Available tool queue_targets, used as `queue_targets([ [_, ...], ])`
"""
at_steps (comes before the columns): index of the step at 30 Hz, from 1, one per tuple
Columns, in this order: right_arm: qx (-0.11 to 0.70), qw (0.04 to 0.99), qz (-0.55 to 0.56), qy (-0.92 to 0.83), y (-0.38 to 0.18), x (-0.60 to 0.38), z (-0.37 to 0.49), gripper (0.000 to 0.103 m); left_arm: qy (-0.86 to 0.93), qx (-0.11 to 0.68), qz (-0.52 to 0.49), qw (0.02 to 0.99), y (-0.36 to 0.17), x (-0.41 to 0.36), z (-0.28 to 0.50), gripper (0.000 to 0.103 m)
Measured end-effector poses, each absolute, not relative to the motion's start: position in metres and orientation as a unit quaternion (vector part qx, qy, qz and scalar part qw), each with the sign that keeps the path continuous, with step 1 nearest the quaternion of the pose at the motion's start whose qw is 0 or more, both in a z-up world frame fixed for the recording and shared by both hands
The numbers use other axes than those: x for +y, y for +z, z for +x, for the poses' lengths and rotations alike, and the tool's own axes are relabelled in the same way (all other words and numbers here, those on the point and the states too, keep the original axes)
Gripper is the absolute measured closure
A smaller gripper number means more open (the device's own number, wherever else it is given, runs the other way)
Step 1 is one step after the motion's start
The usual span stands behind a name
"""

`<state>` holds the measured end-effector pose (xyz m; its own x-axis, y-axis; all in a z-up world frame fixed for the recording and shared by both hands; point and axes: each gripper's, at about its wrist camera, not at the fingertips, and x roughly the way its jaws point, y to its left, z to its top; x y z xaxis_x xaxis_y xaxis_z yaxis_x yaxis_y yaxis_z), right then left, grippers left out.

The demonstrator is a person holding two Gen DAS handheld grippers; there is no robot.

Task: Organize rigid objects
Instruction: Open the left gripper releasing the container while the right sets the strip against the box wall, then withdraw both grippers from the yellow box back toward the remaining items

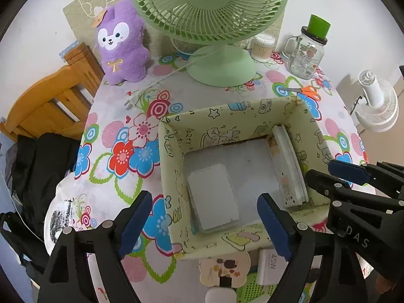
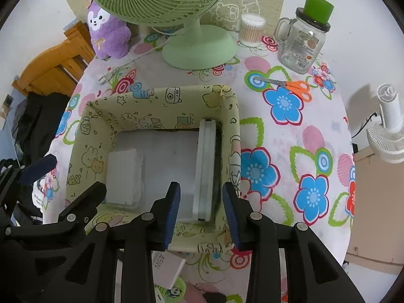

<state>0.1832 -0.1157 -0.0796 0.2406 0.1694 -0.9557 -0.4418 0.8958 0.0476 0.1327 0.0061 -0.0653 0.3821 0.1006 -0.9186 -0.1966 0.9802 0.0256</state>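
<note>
- Left gripper: fingers spread wide, empty, over near wall of storage box.
- Right gripper: fingers apart, empty, straddling upright flat white case against box's 3 o'clock wall.
- Flat clear plastic case lies on box floor, 9 o'clock side.
- Scissors at 1 o'clock beyond box.

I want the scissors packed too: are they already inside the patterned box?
No, the scissors lie on the tablecloth outside the box.
</note>
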Motion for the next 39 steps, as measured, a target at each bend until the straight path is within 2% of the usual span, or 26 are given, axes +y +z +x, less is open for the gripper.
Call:
queue_targets([
  [3, 0.58, 0.783, -0.115, 0.192, -0.075, -0.118, 0.178, 0.06, 0.086, 0.549, -0.045, 0.83, -0.062, 0.006, 0.129, 0.016],
  [5, 0.572, 0.791, -0.122, 0.18, -0.071, -0.12, 0.174, 0.049, 0.084, 0.549, -0.043, 0.831, -0.059, 0.005, 0.125, 0.015],
  [7, 0.565, 0.797, -0.124, 0.175, -0.067, -0.123, 0.17, 0.044, 0.083, 0.548, -0.042, 0.831, -0.057, 0.004, 0.122, 0.014],
  [12, 0.569, 0.796, -0.111, 0.175, -0.064, -0.13, 0.16, 0.042, 0.082, 0.55, -0.04, 0.83, -0.052, 0.002, 0.113, 0.013],
  [17, 0.566, 0.8, -0.11, 0.166, -0.059, -0.136, 0.149, 0.034, 0.072, 0.547, -0.049, 0.832, -0.049, 0.003, 0.104, 0.013],
  [39, 0.546, 0.818, -0.107, 0.145, -0.036, -0.146, 0.098, 0.032, 0.051, 0.53, -0.014, 0.846, -0.031, -0.008, 0.064, 0.013],
])
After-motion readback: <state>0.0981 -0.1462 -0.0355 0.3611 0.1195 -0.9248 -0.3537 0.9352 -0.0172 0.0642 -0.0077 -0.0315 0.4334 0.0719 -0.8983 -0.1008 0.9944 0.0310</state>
